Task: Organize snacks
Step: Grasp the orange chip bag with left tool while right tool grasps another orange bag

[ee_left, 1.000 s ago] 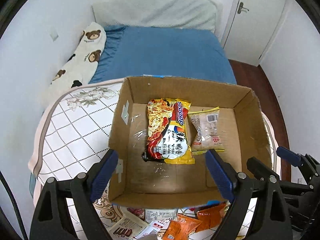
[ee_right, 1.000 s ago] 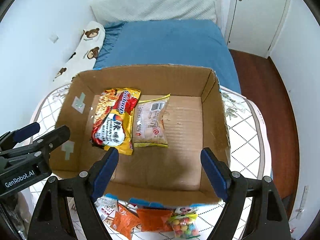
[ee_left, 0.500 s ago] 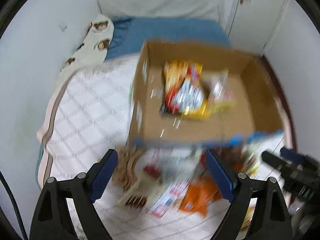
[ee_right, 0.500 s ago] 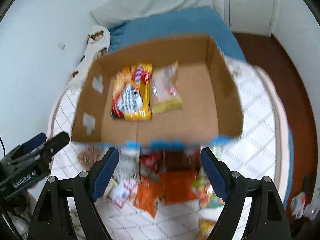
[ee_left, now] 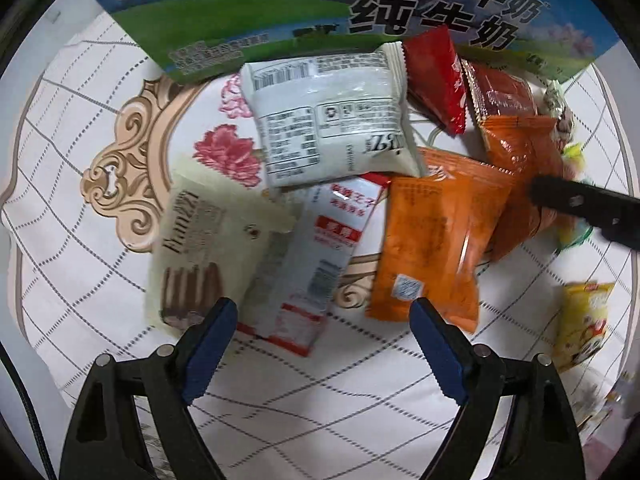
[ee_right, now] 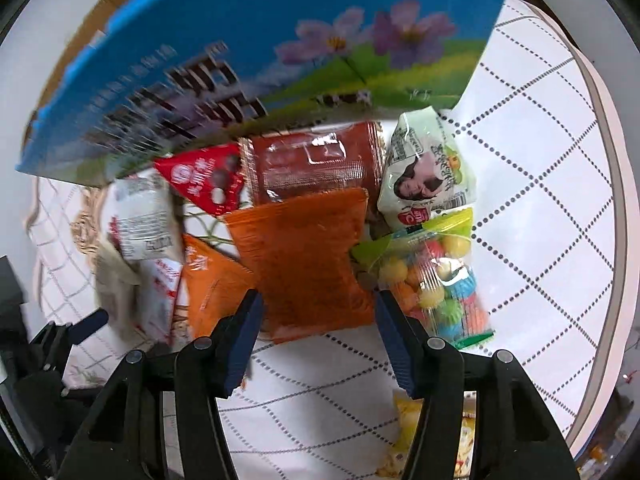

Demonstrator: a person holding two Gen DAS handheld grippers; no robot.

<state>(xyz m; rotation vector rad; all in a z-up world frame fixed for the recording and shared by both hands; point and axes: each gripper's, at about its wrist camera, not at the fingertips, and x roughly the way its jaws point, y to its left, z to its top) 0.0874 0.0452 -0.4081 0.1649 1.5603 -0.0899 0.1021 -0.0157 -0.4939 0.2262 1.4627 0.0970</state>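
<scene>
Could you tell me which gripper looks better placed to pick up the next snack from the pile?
Probably the right gripper: its open jaws already straddle the near edge of the orange packet. The left gripper is open too, but sits between packets, centred on none.

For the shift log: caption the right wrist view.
Open right gripper straddles an orange snack packet beside a candy bag, below the milk carton box.

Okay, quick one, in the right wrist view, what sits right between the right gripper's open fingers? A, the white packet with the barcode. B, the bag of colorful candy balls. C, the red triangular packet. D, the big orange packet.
D: the right gripper is open, and its blue fingers flank the lower edge of the big orange packet; the candy bag lies outside the right finger.
</scene>
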